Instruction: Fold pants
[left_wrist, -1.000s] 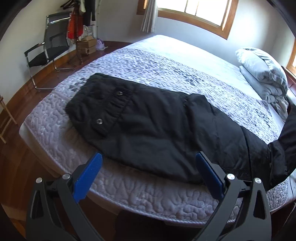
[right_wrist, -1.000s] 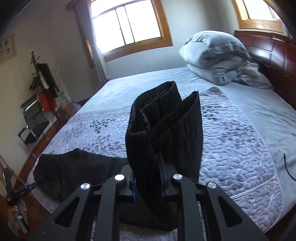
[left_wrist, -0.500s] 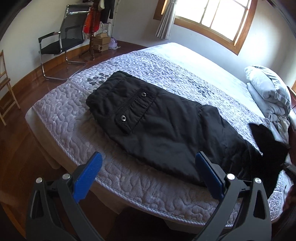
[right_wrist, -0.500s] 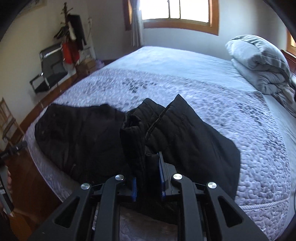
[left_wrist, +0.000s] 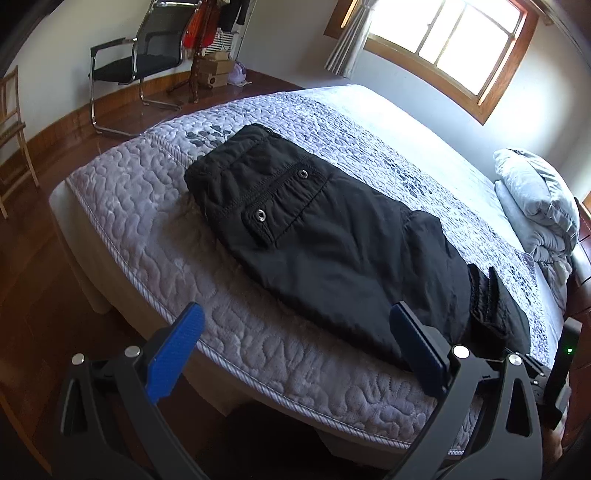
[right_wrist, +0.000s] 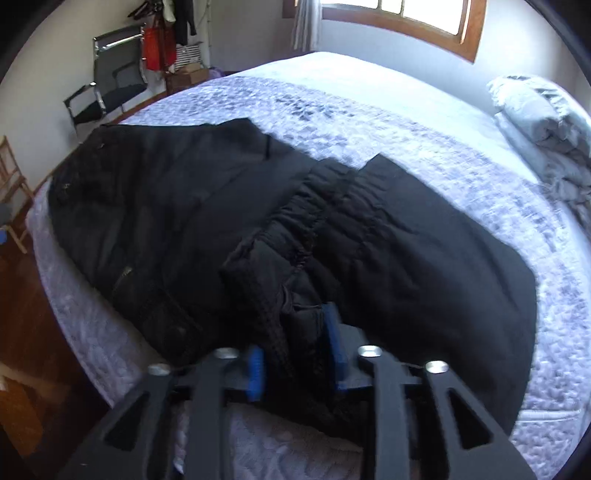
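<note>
Quilted lavender bed (left_wrist: 280, 362), wooden floor around it, bright window (left_wrist: 458, 40) beyond. Nearest: left gripper (left_wrist: 295, 347), jaws spread wide, nothing between them, poised over the mattress edge. Right gripper (right_wrist: 295, 354), jaws just opening, bunched leg cloth between the blue pads. Black pants (left_wrist: 332, 243) lay flat across the bed near its edge, legs doubled back. Farther: grey pillows (left_wrist: 535, 199), black chair (left_wrist: 140, 55).

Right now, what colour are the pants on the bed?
Black pants, seen best in the left wrist view.
</note>
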